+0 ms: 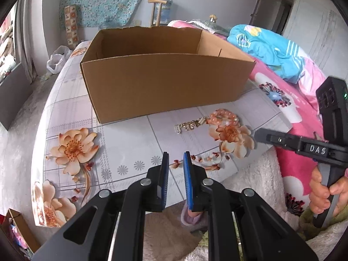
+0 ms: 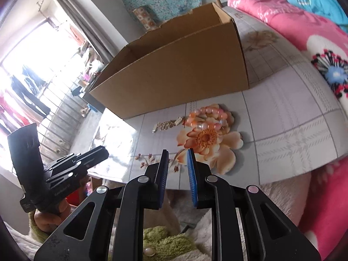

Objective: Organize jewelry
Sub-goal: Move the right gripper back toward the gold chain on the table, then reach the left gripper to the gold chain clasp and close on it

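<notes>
A pink bead bracelet [image 1: 224,117] is lying in a loose ring on the flowered table [image 1: 121,134], partly over a printed orange bloom and just in front of the open cardboard box [image 1: 165,82]. Its beads are looking glossy, peach to pink, with a few pearly white ones on the near side. Just to its left a small gold clasp-like piece [image 1: 191,124] is lying stretched out, glittering; its exact shape is too fine to tell.

The left gripper [image 1: 176,155] is hanging over the table's near edge with its blue pads a narrow gap apart and nothing between them. The right gripper [image 2: 178,152] is sitting likewise, its jaws slightly parted and empty, pointing toward the bracelet [image 2: 208,117].

The left view is showing the box's bare inside, a blue garment [image 1: 267,50] on a pink quilt [image 1: 293,165], and the right hand [image 1: 324,195] gripping its handle. The right view is showing instead a bright window [image 2: 32,69] with hanging clothes and the left gripper from the side, low at the left.
</notes>
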The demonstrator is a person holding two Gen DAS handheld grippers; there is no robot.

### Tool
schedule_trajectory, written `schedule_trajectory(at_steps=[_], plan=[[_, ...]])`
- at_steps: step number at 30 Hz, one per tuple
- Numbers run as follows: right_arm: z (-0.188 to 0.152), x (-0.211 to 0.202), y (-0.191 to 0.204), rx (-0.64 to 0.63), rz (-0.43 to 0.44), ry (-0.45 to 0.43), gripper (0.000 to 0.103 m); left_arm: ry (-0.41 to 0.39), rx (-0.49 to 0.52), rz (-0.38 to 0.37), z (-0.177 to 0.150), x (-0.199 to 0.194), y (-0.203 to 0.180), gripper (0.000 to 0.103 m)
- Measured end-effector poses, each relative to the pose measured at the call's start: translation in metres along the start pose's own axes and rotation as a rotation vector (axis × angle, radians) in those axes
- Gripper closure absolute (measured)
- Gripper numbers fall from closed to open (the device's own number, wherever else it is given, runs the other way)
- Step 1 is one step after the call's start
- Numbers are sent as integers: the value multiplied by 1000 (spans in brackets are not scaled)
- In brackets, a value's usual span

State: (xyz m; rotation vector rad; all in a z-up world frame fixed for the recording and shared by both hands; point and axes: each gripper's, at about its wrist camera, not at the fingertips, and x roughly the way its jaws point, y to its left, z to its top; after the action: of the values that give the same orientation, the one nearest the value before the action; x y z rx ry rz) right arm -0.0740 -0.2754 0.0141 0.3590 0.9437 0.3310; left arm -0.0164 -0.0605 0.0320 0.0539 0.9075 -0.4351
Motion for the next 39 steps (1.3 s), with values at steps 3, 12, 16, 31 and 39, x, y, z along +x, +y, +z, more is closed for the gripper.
schedule_trajectory(at_steps=[3, 12, 16, 31, 39], plan=[[2, 4, 1, -7, -4, -9, 79, -12, 21, 33, 0, -2, -4, 90], [12, 17, 8, -62, -20, -20, 63, -3, 52, 32, -1, 10, -6, 90], [10, 14, 5, -79, -4, -31, 63, -10, 99, 17, 3, 16, -9, 90], [23, 63, 38, -227, 4, 99, 78, 48, 190, -53, 30, 75, -8, 90], [31, 78, 40, -208, -20, 130, 78, 86, 203, -57, 40, 95, -5, 90]])
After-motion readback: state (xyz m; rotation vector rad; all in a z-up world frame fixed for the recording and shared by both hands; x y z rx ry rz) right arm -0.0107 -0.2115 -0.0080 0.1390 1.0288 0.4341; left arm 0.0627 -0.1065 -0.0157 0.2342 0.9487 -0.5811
